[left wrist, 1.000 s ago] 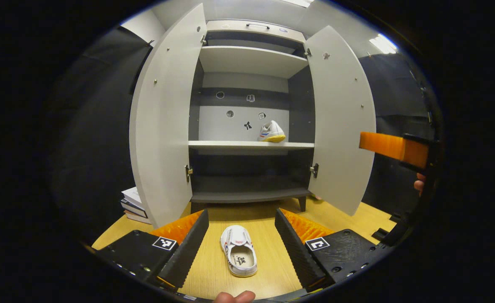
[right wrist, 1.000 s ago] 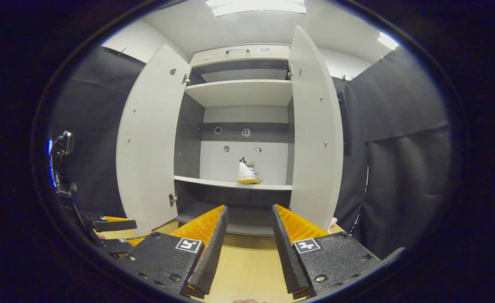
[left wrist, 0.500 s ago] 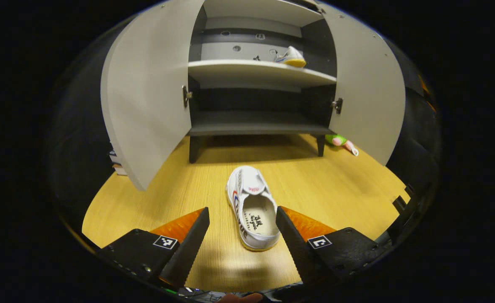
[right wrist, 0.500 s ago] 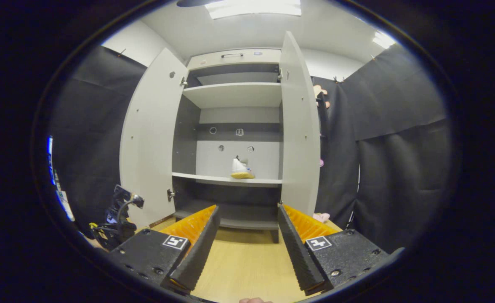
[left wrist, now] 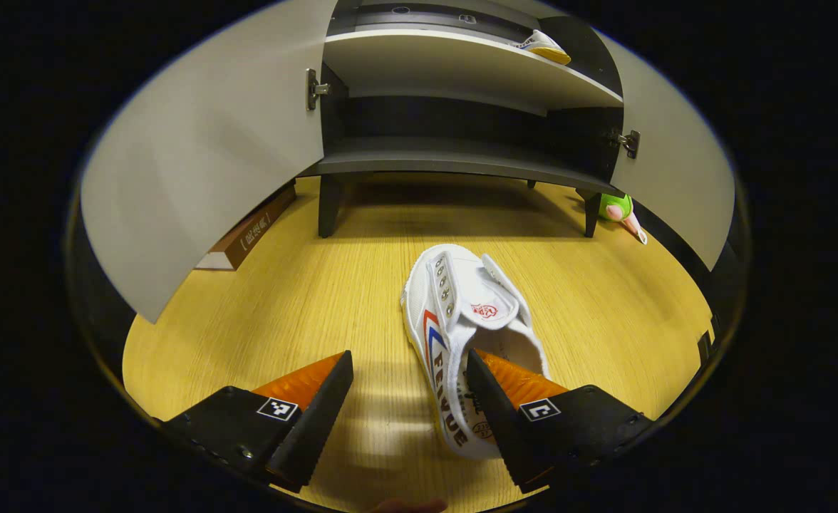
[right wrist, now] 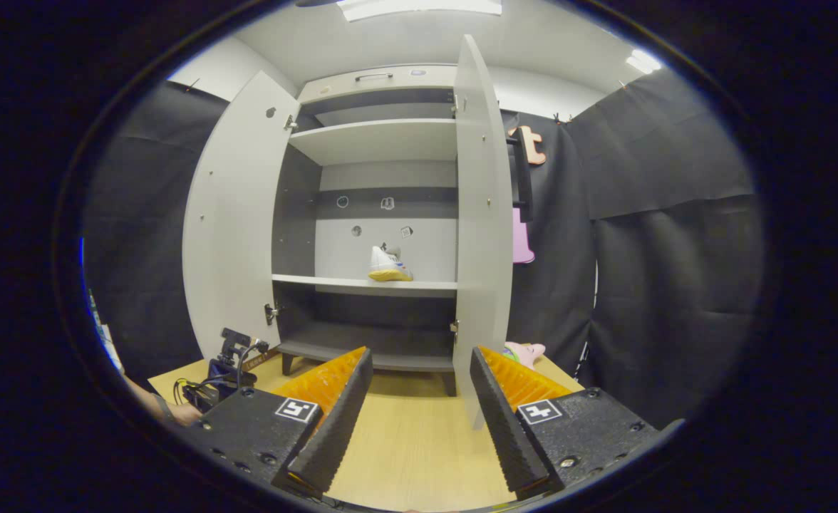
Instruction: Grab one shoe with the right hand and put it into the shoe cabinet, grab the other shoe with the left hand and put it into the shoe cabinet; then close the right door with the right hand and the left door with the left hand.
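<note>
1. I see bright ceiling panels (right wrist: 419,7) lighting the right gripper view from above.
2. Dim, warm left gripper view; shadow pools under the cabinet (left wrist: 454,160).
3. Fisheye bends both doors at the edges.
4. Focus is sharp throughout.

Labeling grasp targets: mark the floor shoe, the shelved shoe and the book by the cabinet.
floor shoe (left wrist: 462,299), left gripper view, on the strap across its upper.
shelved shoe (right wrist: 388,265), right gripper view, on its white side.
book (left wrist: 244,235), left gripper view, on its brown spine.
</note>
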A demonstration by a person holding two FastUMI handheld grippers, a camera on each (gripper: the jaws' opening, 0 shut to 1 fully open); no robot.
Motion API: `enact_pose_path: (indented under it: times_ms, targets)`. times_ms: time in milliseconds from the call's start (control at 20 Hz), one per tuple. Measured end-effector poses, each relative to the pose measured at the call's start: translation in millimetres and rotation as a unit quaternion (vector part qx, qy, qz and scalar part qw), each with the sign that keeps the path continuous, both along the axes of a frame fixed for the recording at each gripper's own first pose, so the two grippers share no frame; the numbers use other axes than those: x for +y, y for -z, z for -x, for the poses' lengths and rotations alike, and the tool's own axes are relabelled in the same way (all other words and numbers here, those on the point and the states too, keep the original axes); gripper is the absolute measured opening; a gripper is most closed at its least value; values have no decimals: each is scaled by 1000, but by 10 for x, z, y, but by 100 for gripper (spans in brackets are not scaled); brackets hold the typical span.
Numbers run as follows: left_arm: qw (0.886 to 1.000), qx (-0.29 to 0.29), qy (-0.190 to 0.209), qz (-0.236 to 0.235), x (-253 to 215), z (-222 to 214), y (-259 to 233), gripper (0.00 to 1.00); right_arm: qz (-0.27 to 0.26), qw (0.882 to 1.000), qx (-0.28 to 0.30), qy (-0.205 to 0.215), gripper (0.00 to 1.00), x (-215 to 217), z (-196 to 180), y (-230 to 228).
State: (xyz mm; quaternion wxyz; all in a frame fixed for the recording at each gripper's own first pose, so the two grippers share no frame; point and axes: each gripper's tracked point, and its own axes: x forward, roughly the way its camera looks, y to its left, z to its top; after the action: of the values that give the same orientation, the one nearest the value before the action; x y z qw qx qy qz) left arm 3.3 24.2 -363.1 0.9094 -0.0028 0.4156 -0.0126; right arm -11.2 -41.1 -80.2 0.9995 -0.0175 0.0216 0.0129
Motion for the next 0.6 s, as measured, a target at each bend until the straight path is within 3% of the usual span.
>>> enact_pose_path:
  times_ms: [150,300,450,600]
  targets:
    - [1000,-11,-1,6,-23,-206,87,95,6,1000,13,8,87,-52,-50,66]
    - [1000,-19,-7,8,-28,-374,130,82,15,1000,23,14,87,-85,-106,112]
    - [1000,-25,2,5,-50,-496,158,81,24,999,33,17,88,-80,-163,165]
    - [999,-33,15,11,-130,-572,174,65,31,999,32,18,88,-38,-216,151]
